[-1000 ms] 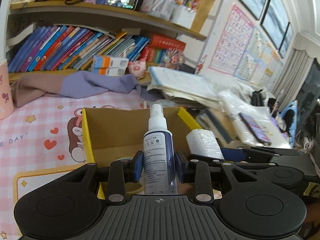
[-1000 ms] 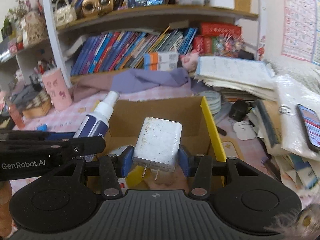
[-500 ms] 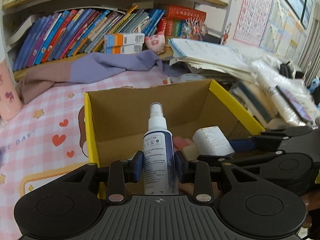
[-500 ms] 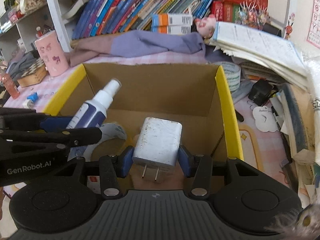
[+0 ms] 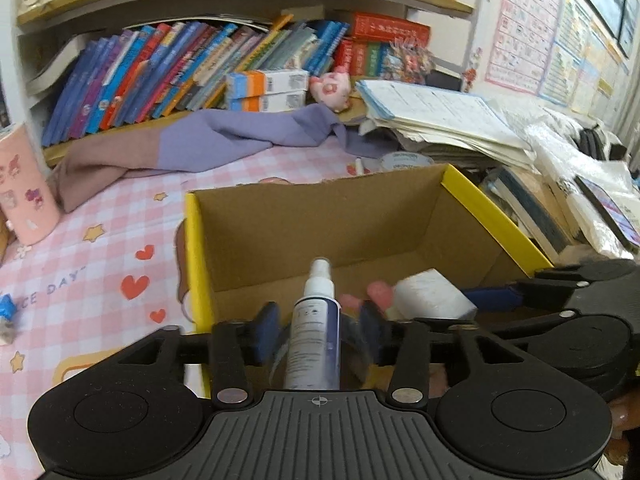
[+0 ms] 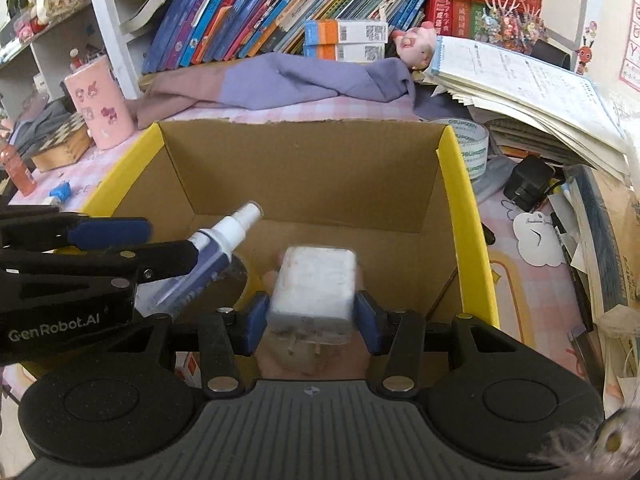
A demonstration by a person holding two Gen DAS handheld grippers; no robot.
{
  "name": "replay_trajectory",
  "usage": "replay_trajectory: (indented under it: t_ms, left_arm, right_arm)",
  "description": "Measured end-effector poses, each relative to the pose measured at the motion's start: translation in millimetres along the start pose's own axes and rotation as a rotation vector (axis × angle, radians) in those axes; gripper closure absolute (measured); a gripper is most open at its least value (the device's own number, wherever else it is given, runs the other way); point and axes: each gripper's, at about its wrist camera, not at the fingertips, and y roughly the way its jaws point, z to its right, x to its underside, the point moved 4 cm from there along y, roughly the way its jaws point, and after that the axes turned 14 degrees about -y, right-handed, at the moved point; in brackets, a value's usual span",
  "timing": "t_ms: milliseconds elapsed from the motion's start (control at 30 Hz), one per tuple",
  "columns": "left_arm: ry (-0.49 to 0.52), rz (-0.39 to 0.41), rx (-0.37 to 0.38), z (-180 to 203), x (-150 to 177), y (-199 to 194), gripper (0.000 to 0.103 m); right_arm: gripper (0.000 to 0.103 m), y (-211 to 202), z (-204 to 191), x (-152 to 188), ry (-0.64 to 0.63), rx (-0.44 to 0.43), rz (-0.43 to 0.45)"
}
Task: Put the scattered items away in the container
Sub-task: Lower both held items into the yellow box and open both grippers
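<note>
Both grippers reach down into the open cardboard box [image 6: 300,168] with yellow rims, which sits on the pink checked tablecloth [image 5: 100,240]. Left gripper [image 5: 318,328]: jaws opening, pads clear of the spray bottle [image 5: 318,320], which stands between them at the near left of the box. Right gripper [image 6: 312,320]: clenched on the white charger [image 6: 314,284], prongs toward the camera, above the box floor near its middle

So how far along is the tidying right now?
Nearly there with two items: the left gripper is opening around the spray bottle inside the cardboard box. The right gripper holds the white charger over the box. The tape roll sits outside.
</note>
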Motion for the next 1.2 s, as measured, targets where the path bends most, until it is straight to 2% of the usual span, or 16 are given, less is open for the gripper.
replay_trajectory:
  t_ms: [133, 200, 300, 400, 600, 1200]
  left_arm:
    - [-0.025, 0.04, 0.015, -3, -1, -12, 0.033]
    - [-0.033, 0.062, 0.02, -4, -1, -21, 0.028]
    - [-0.036, 0.09, 0.03, -4, -1, -34, 0.023]
    - [-0.028, 0.128, 0.042, -2, 2, -50, 0.018]
    - [-0.002, 0.179, 0.053, -1, 9, -73, 0.015]
    - [-0.028, 0.19, 0.092, -43, 35, -120, 0.015]
  right_arm:
    - [0.058, -9, 1, -1, 0.025, 0.015, 0.031]
    - [0.056, -15, 0, -2, 0.035, 0.027, 0.052]
    - [0.045, -25, -1, -3, 0.039, 0.059, 0.085]
    - [0.044, -36, -2, -3, 0.053, 0.08, 0.116]
    - [0.045, -56, -13, 3, 0.063, 0.107, 0.157]
    - [0.045, -99, -68, 23, 0.106, 0.211, 0.194]
